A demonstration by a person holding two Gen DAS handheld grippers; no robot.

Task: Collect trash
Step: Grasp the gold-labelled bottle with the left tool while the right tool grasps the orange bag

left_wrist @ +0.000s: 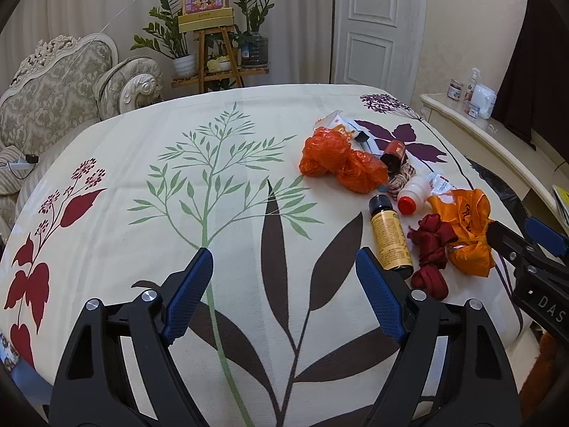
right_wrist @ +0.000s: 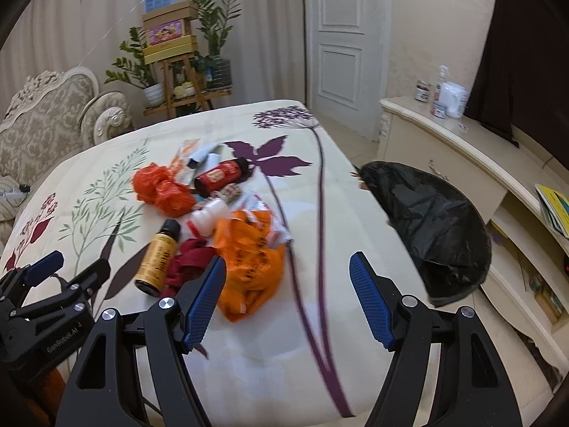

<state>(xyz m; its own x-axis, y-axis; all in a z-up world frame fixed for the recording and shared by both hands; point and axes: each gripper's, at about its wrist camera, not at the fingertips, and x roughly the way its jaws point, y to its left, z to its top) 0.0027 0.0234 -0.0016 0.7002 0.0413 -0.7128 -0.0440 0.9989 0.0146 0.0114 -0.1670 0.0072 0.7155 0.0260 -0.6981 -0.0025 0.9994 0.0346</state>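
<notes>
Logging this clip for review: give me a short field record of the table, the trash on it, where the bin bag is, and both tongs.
surface: table with floral cloth
trash pile: orange bag, red-orange bag, yellow-label bottle, red bottle, white bottle, dark red cloth, paper wrappers
bin bag: black bag, off the table's right edge
left tongs: open, empty, beside the pile
right tongs: open, empty, left pad next to the orange bag
collected so far: cannot tell
</notes>
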